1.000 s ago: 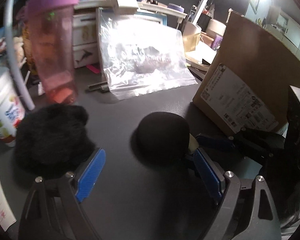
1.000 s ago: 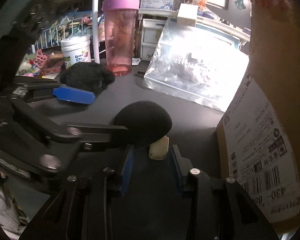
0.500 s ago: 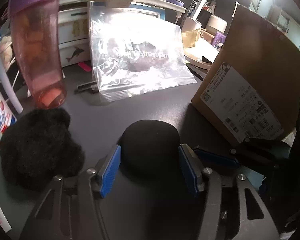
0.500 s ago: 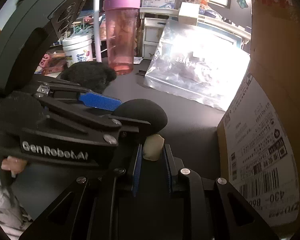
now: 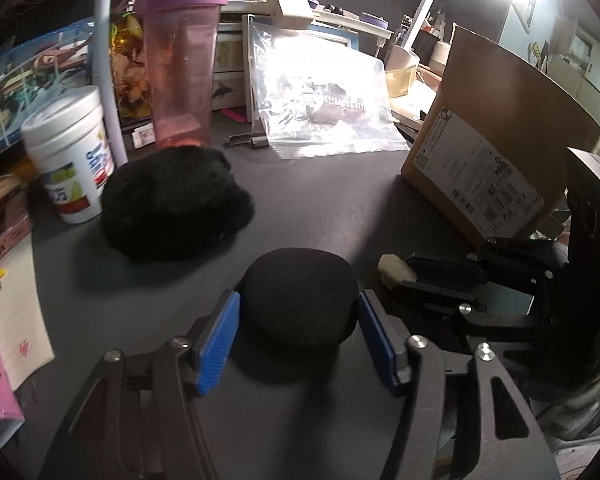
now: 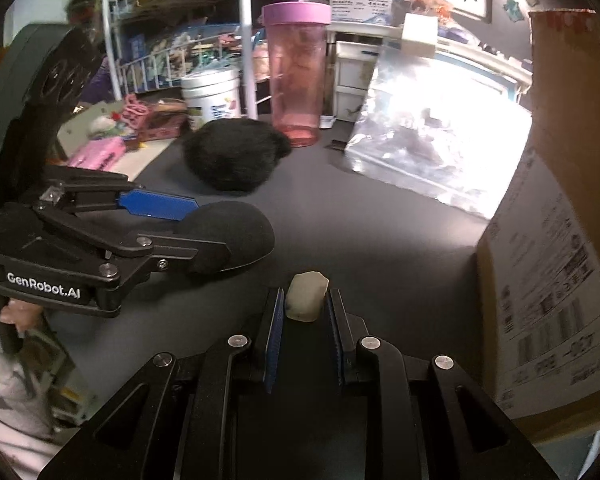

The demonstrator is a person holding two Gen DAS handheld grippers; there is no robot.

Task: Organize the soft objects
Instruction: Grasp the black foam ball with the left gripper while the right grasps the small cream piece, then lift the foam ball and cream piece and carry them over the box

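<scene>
My left gripper (image 5: pixel 298 318) is shut on a smooth black foam ball (image 5: pixel 300 298), its blue pads touching both sides; the ball also shows in the right wrist view (image 6: pixel 230 236). My right gripper (image 6: pixel 305 306) is shut on a small cream soft block (image 6: pixel 305 296), which also shows in the left wrist view (image 5: pixel 392 270). A fuzzy black pompom (image 5: pixel 176 204) lies on the dark table behind the ball, apart from both grippers; it shows in the right wrist view too (image 6: pixel 236 152).
A pink tumbler with purple lid (image 5: pixel 182 68), a white tub (image 5: pixel 70 156) and a white pole (image 5: pixel 108 60) stand at the back left. A clear zip bag (image 5: pixel 320 104) leans at the back. A cardboard box (image 5: pixel 496 152) stands right.
My left gripper swung onto the foam ball and closed on it. My right gripper closed on the cream block. Both then drew back from the pompom and tumbler with their objects.
</scene>
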